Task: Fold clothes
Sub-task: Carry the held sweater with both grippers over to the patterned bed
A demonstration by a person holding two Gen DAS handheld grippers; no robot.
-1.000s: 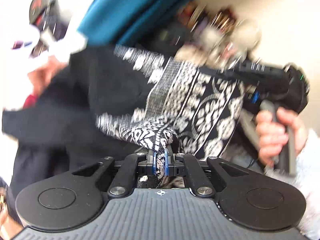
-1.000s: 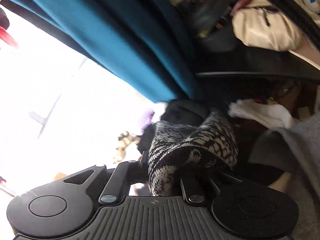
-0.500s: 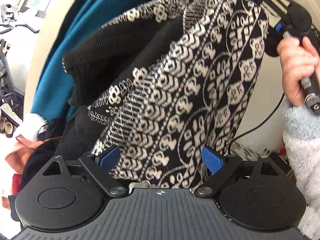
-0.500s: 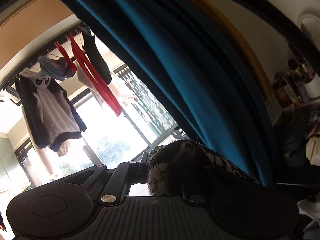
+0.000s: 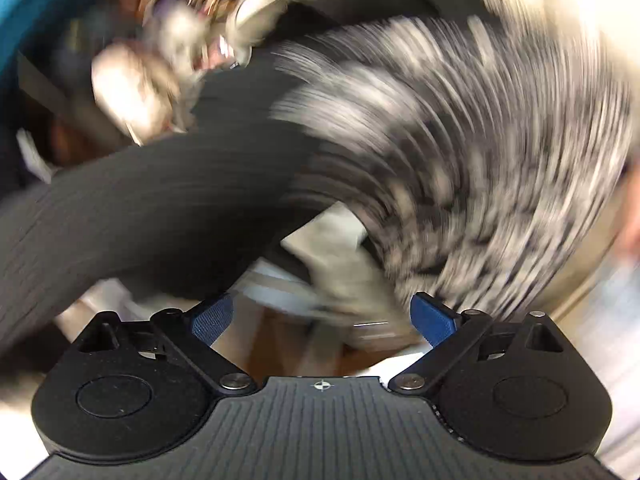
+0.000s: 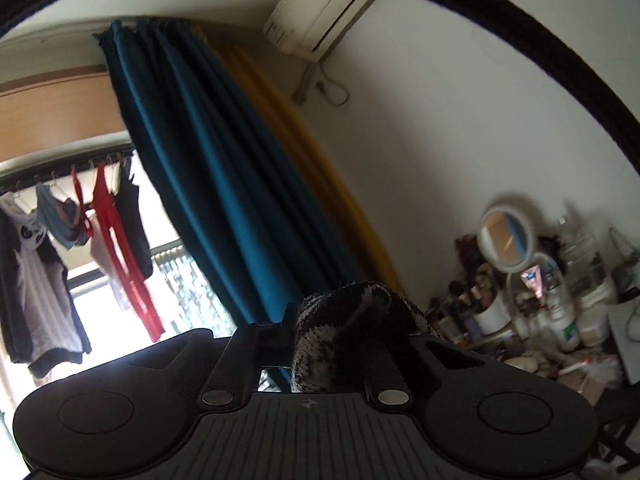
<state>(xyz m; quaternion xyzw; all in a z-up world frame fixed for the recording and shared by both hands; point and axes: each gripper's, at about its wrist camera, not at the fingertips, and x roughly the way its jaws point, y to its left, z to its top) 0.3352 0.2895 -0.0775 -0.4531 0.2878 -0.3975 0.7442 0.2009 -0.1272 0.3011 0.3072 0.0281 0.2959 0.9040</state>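
A black and white patterned knit garment [image 5: 460, 152] hangs in the air in the blurred left wrist view, with a plain black part [image 5: 152, 208] to its left. My left gripper [image 5: 322, 318] is open and empty, below the hanging cloth, its blue pads [image 5: 212, 316] wide apart. My right gripper [image 6: 320, 344] is shut on a bunched fold of the same knit garment [image 6: 344, 340] and holds it up high, pointing toward the wall and curtain.
A teal curtain [image 6: 208, 184] hangs beside a window with clothes on a drying rail [image 6: 80, 220]. An air conditioner [image 6: 320, 4] is high on the wall. A cluttered dresser with a round mirror [image 6: 508, 236] stands at the right.
My left gripper let go of the garment about half a second ago and has swung down and away, fast. My right gripper stays shut on the cloth and has turned right toward the dresser.
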